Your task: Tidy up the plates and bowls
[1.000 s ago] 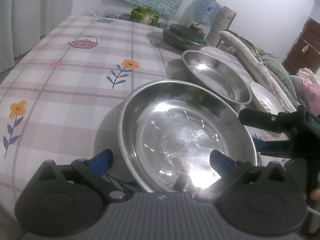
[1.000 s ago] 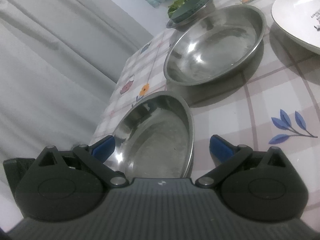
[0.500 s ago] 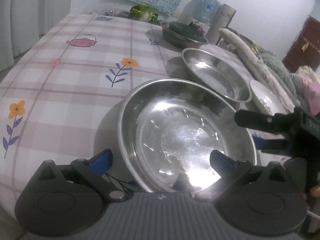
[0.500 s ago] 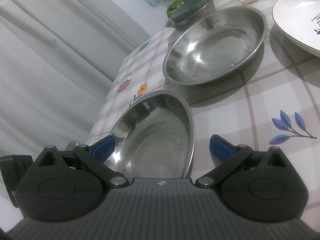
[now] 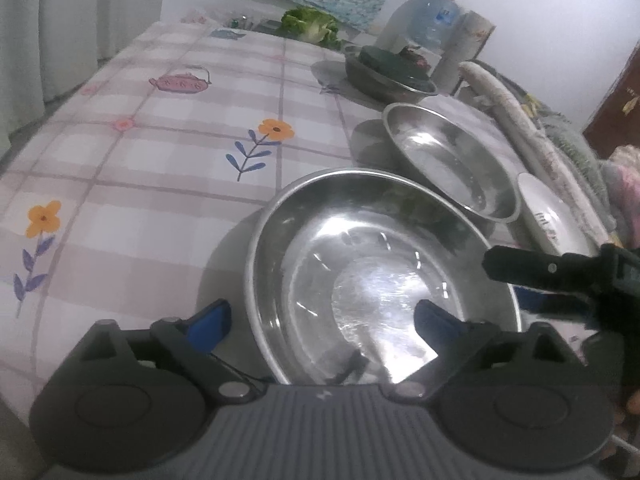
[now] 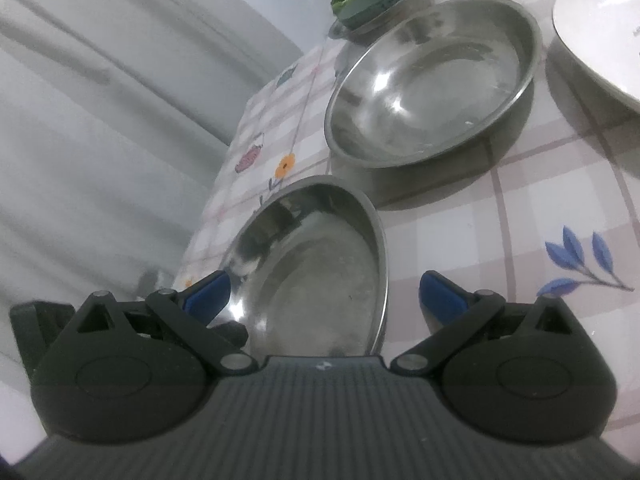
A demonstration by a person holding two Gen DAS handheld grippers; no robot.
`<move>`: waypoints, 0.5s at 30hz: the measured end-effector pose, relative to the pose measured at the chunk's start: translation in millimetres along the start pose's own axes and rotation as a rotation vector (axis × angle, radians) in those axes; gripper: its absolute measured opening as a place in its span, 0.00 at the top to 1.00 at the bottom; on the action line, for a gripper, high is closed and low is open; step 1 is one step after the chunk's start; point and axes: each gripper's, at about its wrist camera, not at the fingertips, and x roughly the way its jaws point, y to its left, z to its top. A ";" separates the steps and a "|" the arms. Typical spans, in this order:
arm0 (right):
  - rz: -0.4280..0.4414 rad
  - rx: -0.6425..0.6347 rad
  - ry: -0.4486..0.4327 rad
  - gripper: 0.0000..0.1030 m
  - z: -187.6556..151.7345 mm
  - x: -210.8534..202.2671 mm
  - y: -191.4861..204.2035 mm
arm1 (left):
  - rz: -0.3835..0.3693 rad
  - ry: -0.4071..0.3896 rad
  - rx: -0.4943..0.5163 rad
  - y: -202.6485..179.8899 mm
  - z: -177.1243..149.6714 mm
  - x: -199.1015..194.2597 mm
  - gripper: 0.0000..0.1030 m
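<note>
Two steel basins sat on the checked counter cloth [image 5: 168, 152], the near steel basin [image 5: 380, 280] right under both tools and the far steel basin [image 5: 448, 160] just behind it, not touching as far as I could tell. A white plate [image 5: 556, 216] lay off to the right of the far one.

The left tool [image 5: 322, 318] had its blue pads spread across the near basin's left wall, nothing pinched, and the jaws were starting to close. The right tool [image 6: 324, 294] stood wide apart over the same basin's right rim, also gripping nothing.

Handling-wise, I'd guess thin stamped steel: light, stiff, slick and noisy. The rolled rim looked like the only real place to bite, one pad inside and one outside. The plate is probably ceramic, so chip risk.

The left view showed the right tool poking in from the side, plus a dark covered bowl [image 5: 390, 72], greens and a water jug at the back. The right view showed the curtain [image 6: 120, 120] and the counter's edge instead.
</note>
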 end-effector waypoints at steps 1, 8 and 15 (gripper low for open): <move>-0.022 -0.026 -0.007 0.02 -0.5 -1.8 2.5 | 0.018 0.000 0.013 -2.3 -0.2 0.0 0.09; -0.204 -0.238 -0.068 0.17 -8.8 -9.9 22.4 | 0.134 -0.006 0.118 -13.6 -2.6 3.2 0.29; -0.291 -0.302 -0.065 0.44 -13.8 -4.0 25.5 | 0.193 -0.012 0.152 -15.8 -3.4 3.3 0.43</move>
